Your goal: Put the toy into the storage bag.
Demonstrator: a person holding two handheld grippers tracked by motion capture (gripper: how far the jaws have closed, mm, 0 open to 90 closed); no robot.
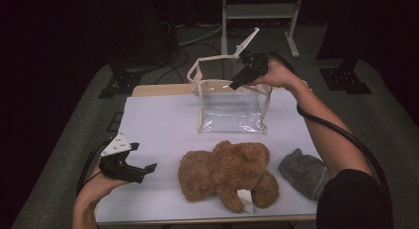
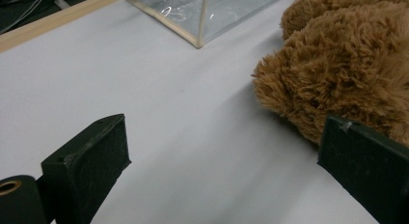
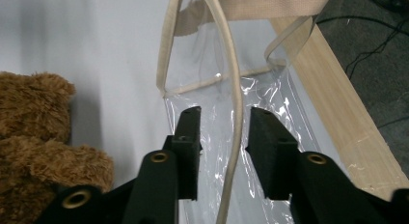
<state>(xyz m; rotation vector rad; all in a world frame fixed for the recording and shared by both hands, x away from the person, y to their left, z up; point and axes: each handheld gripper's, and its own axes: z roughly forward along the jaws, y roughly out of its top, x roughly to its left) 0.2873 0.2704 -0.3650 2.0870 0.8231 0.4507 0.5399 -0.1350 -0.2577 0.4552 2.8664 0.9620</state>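
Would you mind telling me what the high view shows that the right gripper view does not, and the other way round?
High view alone: the left gripper held open near the table's left edge, a grey sock to the right of the teddy bear, and the person's forearms.

Right gripper view alone: up close, the bag's beige rim runs between the right gripper's jaws, which stand slightly apart and have not closed on it.

Both: the clear bag, the bear, the white table and the right gripper at the bag's top.
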